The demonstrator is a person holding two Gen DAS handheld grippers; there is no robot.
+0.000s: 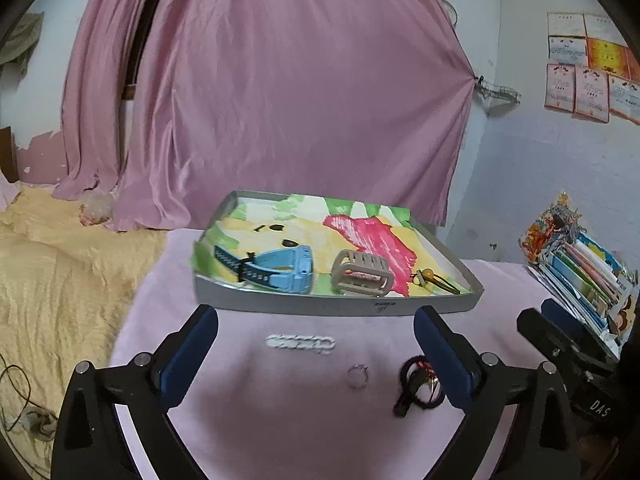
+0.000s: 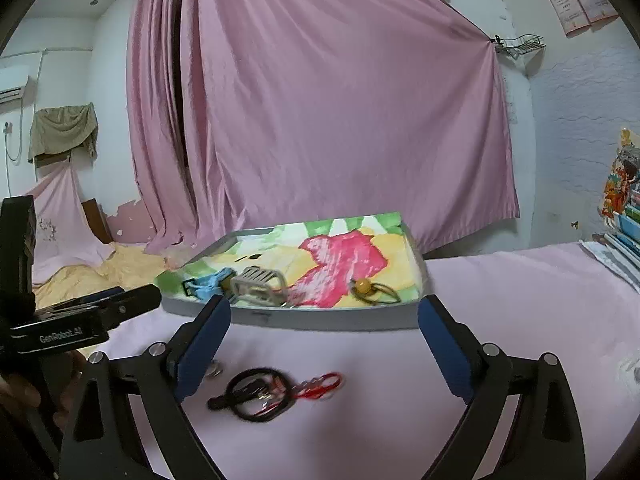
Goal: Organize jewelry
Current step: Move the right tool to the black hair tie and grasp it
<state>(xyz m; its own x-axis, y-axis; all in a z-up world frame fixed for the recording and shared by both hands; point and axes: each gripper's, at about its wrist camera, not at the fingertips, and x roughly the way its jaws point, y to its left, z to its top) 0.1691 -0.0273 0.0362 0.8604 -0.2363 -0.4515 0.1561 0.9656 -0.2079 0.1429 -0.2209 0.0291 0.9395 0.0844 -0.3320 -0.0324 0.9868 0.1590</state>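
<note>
We hold both claws, left claw [image 1: 316, 344] and right claw [image 2: 324, 340], spread wide and empty. The tray [image 1: 320, 306] contains two watches; chain [image 1: 301, 344], ring [image 1: 357, 376] and black cord [image 1: 416, 386] remain on the counter.

"GenRobot.AI" in white on left gripper [image 2: 60, 334] body, left of the tray [image 2: 320, 318]; "DAS" on right gripper [image 1: 576, 364] body, right of tray; wall posters unreadable

A home bedroom: a pink curtain [image 1: 280, 92] drapes the wall, a yellow bedspread [image 1: 60, 264] lies rumpled, certificates [image 1: 588, 68] hang pinned up.
</note>
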